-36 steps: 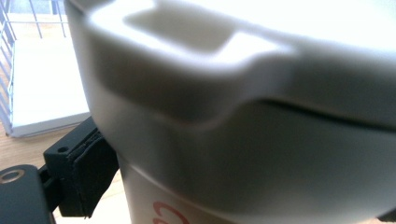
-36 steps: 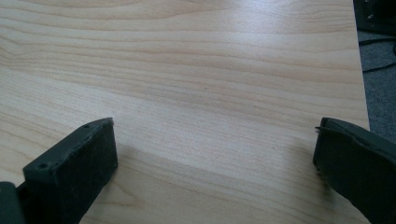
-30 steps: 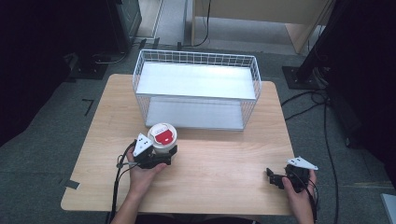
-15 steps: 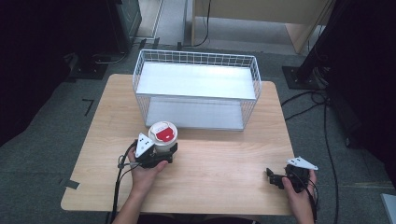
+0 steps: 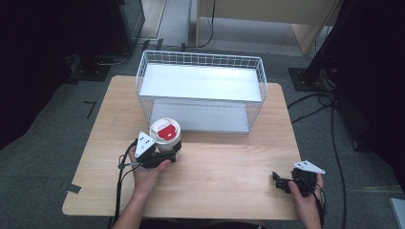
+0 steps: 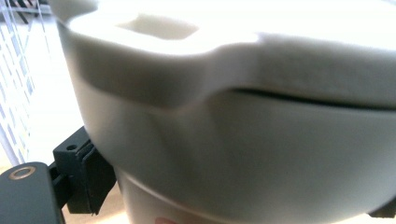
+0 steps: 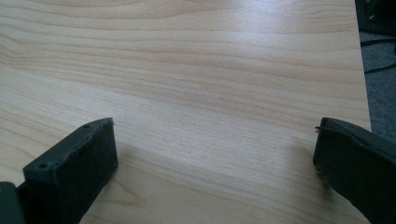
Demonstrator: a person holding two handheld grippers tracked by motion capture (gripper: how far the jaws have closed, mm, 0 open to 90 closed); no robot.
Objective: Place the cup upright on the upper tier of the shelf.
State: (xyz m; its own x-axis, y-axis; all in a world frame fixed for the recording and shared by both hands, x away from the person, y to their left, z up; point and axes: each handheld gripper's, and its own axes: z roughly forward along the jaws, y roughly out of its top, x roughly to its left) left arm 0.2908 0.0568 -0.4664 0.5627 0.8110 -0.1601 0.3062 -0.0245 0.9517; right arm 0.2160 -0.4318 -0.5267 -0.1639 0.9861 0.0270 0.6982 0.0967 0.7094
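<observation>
A white cup with a red-labelled lid (image 5: 165, 130) stands just in front of the white wire basket (image 5: 200, 99), near its left corner. My left gripper (image 5: 168, 148) is shut on the cup's side. In the left gripper view the cup's pale wall (image 6: 243, 154) is very close and blurred, with one black pad (image 6: 81, 179) pressed against its left side. My right gripper (image 5: 279, 182) rests low over the wooden table (image 5: 224, 162) at the front right. It is open, with bare wood between its jaws (image 7: 215, 154).
The wire basket spans the back half of the table and has a white shelf inside. Cables trail from both grippers over the front edge. Dark stands (image 5: 310, 76) and cables lie on the grey floor around the table.
My left gripper and the cup have edged slightly away from the person, toward the basket. The right gripper has stayed where it was.
</observation>
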